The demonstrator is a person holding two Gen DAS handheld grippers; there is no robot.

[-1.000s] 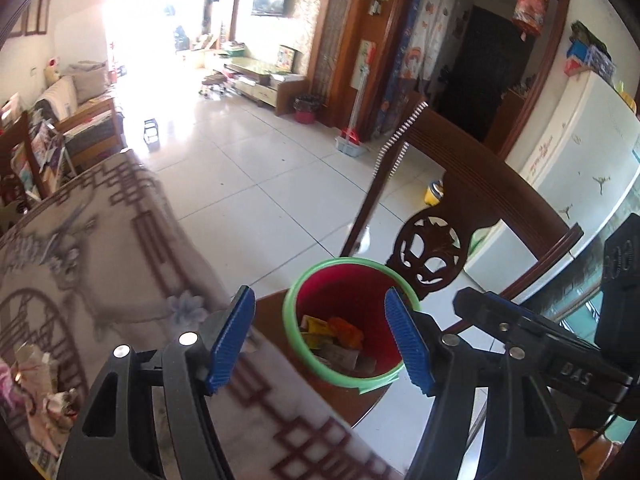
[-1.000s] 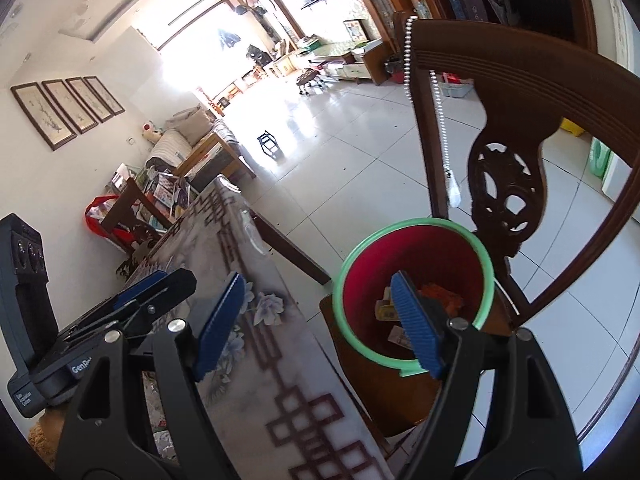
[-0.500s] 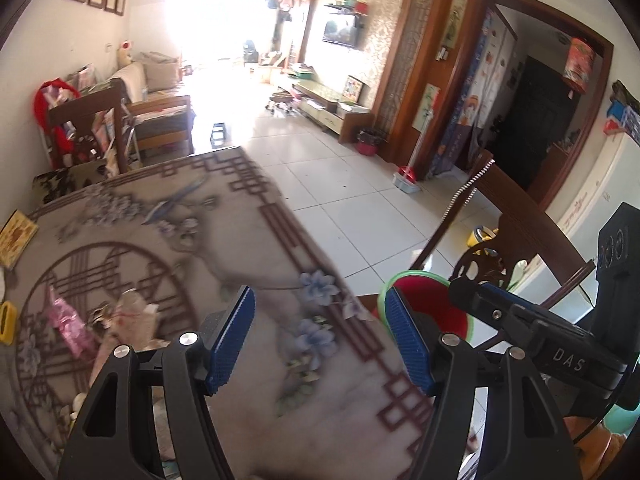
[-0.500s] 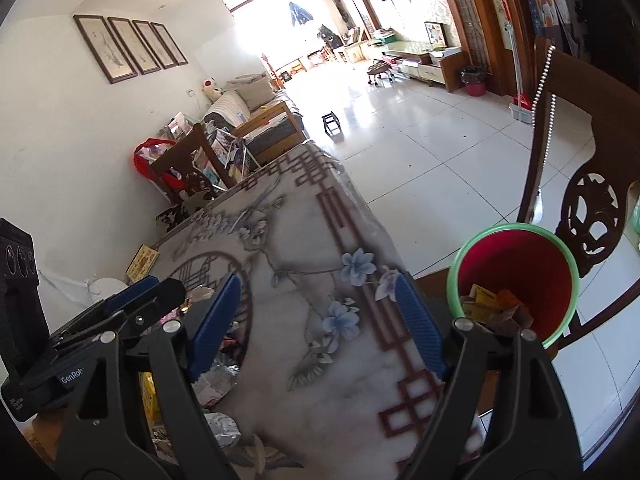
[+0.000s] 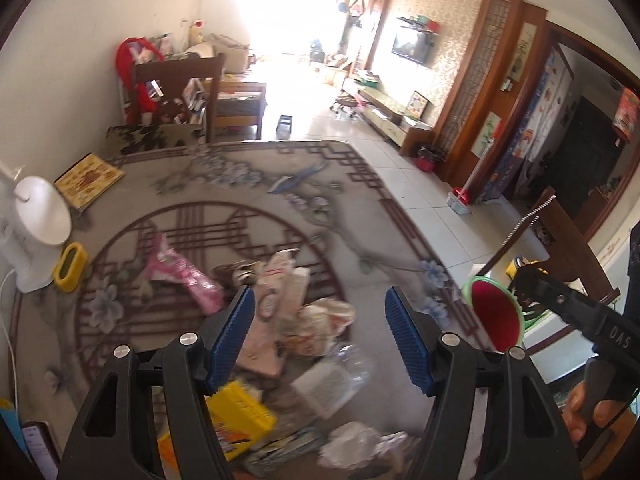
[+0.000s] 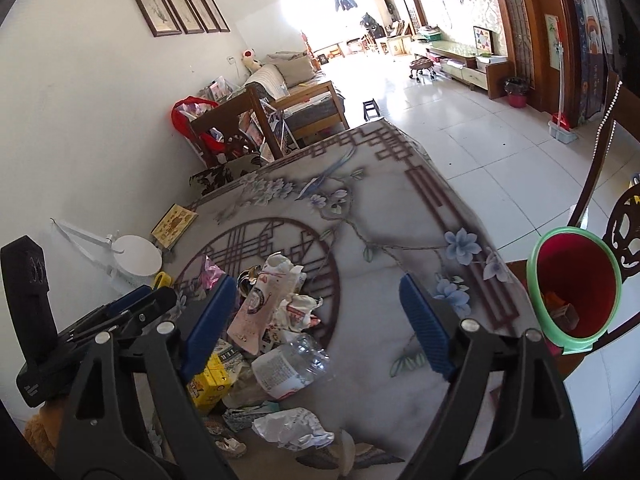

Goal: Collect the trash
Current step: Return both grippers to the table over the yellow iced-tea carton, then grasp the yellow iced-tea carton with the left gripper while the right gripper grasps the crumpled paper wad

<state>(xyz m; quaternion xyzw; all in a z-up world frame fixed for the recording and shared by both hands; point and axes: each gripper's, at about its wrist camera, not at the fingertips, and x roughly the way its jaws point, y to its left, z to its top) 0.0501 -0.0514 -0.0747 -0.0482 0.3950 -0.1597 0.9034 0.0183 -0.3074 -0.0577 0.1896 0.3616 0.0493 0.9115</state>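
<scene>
A heap of trash lies on the patterned table: a pink carton (image 6: 260, 312), a clear plastic bottle (image 6: 290, 366), a yellow box (image 6: 210, 382), crumpled paper (image 6: 292, 428) and a pink wrapper (image 5: 180, 272). The red bin with a green rim (image 6: 574, 292) stands on a chair seat off the table's right edge, with some trash inside; it also shows in the left wrist view (image 5: 496, 320). My left gripper (image 5: 320, 332) is open and empty above the heap. My right gripper (image 6: 316, 316) is open and empty over the heap, left of the bin.
A white lamp base (image 5: 36, 216), a yellow object (image 5: 70, 266) and a flat yellow box (image 5: 90, 178) sit at the table's left side. A wooden chair back (image 6: 628, 224) rises behind the bin. Another chair (image 5: 176, 92) stands at the table's far end. Tiled floor (image 6: 500, 148) lies to the right.
Both grippers have swung left from over the red bin to over the trash heap on the table. Both stay open and empty.
</scene>
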